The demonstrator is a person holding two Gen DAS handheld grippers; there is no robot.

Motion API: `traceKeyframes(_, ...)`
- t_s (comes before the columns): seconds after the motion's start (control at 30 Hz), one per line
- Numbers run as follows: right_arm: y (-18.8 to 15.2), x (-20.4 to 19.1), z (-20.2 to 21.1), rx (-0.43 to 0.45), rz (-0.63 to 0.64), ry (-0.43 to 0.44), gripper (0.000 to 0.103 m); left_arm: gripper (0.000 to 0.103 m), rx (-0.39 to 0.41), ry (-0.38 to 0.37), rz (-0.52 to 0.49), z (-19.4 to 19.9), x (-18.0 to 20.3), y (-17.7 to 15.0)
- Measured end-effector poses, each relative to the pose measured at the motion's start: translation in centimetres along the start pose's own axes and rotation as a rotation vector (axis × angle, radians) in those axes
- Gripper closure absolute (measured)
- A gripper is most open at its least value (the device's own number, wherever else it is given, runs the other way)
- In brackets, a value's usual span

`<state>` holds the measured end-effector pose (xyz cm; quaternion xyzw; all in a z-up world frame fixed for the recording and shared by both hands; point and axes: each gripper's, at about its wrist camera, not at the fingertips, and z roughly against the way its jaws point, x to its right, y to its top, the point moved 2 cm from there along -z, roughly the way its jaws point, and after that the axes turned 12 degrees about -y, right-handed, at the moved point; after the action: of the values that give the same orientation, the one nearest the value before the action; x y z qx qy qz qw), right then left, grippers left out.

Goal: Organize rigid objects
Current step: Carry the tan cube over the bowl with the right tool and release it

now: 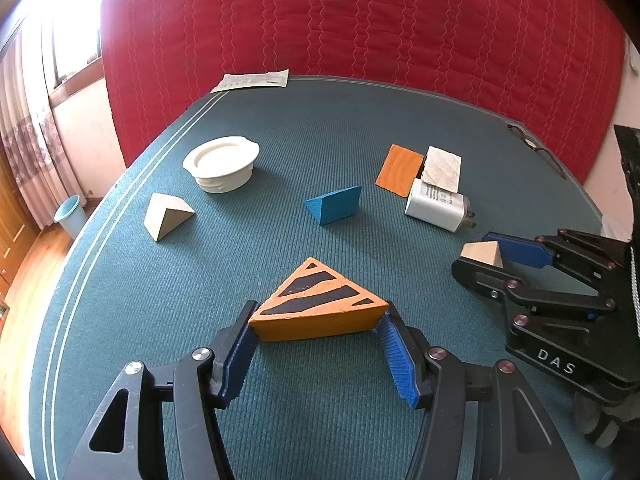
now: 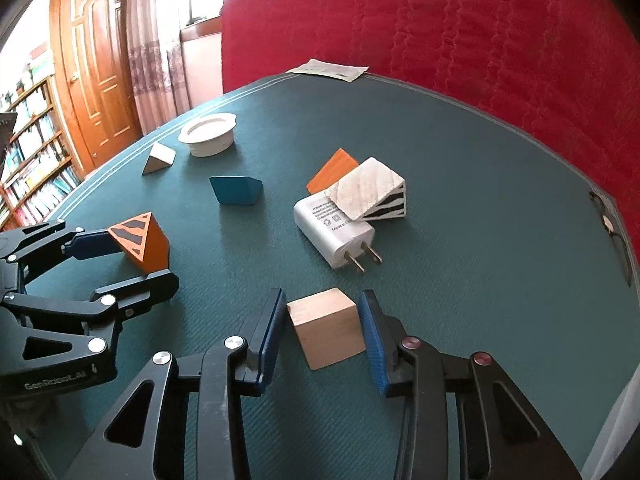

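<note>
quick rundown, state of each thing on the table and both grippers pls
left gripper: shut on the striped wedge
striped wedge: on the table, clamped at both ends
right gripper: shut on the plain block
plain block: on the table, between the pads
blue wedge: free, lying on a side
plain wedge: free, by the table edge
white lid: upside down
charger: flat, prongs out, white wedge leaning on it
orange piece: beside the white wedge
</note>
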<state>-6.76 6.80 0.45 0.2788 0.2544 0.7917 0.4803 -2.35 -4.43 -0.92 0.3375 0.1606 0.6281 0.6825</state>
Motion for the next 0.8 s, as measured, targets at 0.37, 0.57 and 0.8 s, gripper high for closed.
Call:
traceKeyframes(0.37,-1.7,2.1,2.3,0.003,-0.139,0.041,0.064,0.041,-0.003,0.039,-0.014,-0.2,0.5,0.0)
traceKeyframes(0.57,-2.5,3.1,3.7,0.012,-0.183,0.045,0.064,0.041,-0.007,0.059,-0.015,-0.3,0.9,-0.1)
traceKeyframes(0.8,-3.5,4.7,4.5,0.015,-0.231,0.029,0.064,0.041,-0.013,0.048,-0.043,-0.7,2.5,0.0)
